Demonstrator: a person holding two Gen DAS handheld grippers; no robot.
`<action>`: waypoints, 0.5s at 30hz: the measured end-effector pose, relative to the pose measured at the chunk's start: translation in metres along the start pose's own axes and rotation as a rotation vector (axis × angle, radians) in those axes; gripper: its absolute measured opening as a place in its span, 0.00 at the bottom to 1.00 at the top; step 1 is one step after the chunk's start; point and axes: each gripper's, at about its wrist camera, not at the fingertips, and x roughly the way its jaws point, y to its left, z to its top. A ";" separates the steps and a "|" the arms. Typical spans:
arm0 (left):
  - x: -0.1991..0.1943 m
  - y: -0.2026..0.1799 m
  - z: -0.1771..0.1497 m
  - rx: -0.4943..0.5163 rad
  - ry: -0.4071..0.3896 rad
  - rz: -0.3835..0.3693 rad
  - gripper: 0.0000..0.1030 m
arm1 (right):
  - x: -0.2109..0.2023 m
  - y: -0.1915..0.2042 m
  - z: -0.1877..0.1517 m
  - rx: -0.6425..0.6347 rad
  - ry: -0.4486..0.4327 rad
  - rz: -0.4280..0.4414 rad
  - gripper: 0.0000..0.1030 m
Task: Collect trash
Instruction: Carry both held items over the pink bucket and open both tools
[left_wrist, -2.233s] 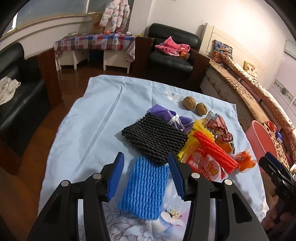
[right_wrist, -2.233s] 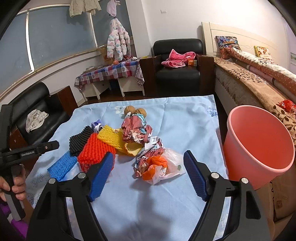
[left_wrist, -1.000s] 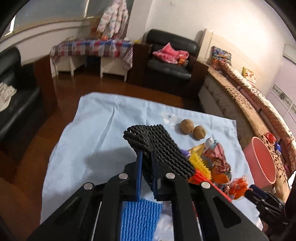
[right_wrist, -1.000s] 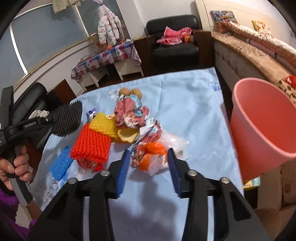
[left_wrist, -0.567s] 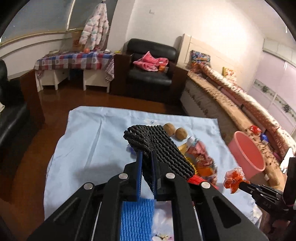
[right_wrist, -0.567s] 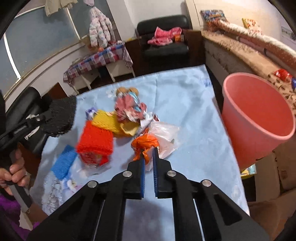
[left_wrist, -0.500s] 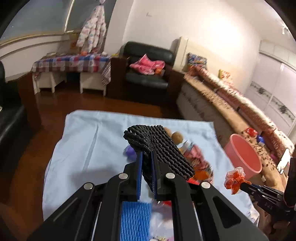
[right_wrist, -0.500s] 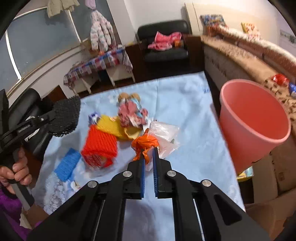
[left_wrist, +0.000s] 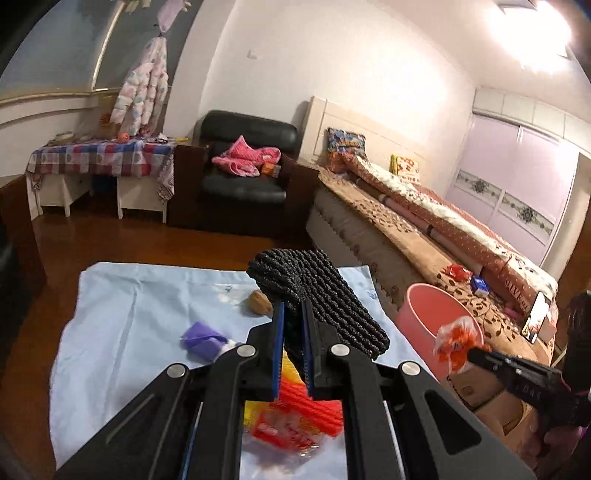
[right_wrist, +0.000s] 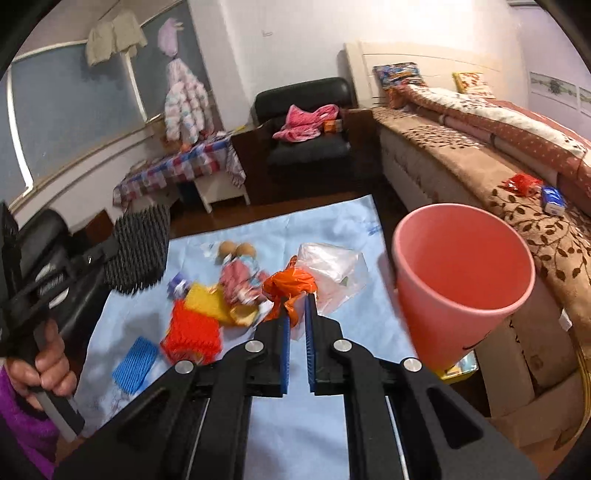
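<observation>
Right wrist view: right gripper (right_wrist: 296, 295) pinched on orange wrapper (right_wrist: 289, 284), left gripper (left_wrist: 293, 314) pinched on black foam net (left_wrist: 321, 293), both lifted left of pink bin (right_wrist: 463, 275); carry each fully over the rim before letting go, one at a time.

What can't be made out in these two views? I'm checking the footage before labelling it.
- Pink plastic bucket: its bottom, hidden by its own wall in the right wrist view.
- Second walnut: in the left wrist view the black foam net covers all but one brown walnut.
- Red-and-white snack wrapper: print blurred in the left wrist view.
- Blue foam net: hidden behind the left hand-held gripper in the left wrist view.
</observation>
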 end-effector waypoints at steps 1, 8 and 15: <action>0.005 -0.006 0.003 -0.003 0.016 -0.013 0.08 | -0.001 -0.005 0.003 0.009 -0.001 0.000 0.07; 0.046 -0.063 0.022 0.049 0.060 -0.060 0.08 | -0.003 -0.065 0.018 0.078 -0.062 -0.048 0.07; 0.088 -0.138 0.022 0.144 0.094 -0.087 0.08 | 0.012 -0.110 0.022 0.105 -0.080 -0.064 0.07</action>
